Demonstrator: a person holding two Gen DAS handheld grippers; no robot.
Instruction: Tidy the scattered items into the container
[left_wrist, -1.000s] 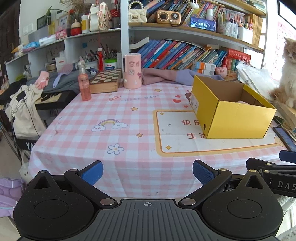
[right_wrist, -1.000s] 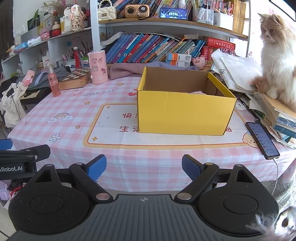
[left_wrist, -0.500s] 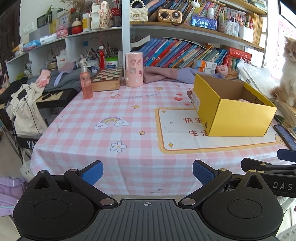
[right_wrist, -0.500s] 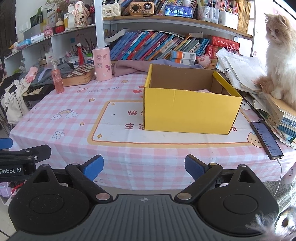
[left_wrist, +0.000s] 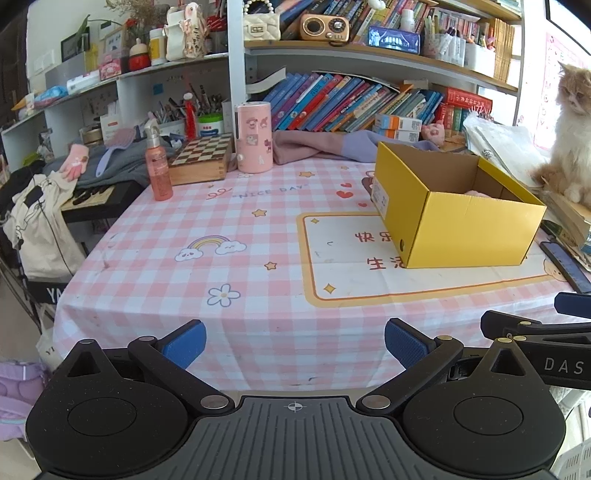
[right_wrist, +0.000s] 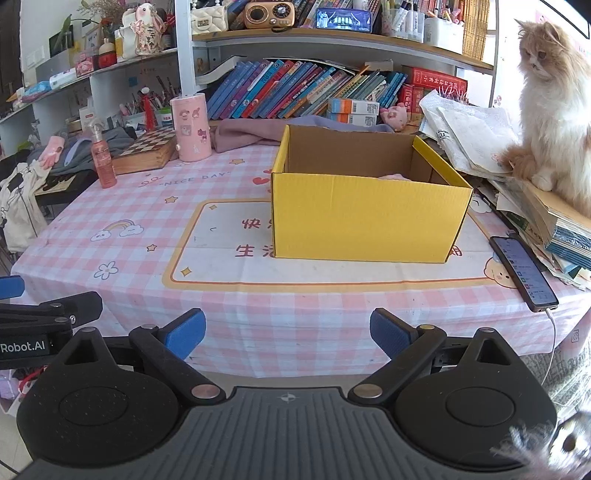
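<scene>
A yellow cardboard box (left_wrist: 469, 232) stands open on the pink checked tablecloth (left_wrist: 229, 229), right of centre; it also shows in the right wrist view (right_wrist: 369, 218). A bit of something pink (right_wrist: 394, 177) peeks over its rim from inside. My left gripper (left_wrist: 294, 343) is open and empty, held off the table's front edge. My right gripper (right_wrist: 287, 334) is open and empty too, in front of the box and off the front edge. Each gripper shows at the side of the other's view.
A pink spray bottle (left_wrist: 158, 166), a chessboard box (left_wrist: 201, 157) and a pink canister (left_wrist: 254, 137) stand at the table's back left. A phone (right_wrist: 523, 273) lies right of the box. A cat (right_wrist: 554, 107) sits on stacked books at the right. Shelves behind.
Both grippers have drawn back from the table a little, so the box and table look smaller and farther. Both stay open and empty.
</scene>
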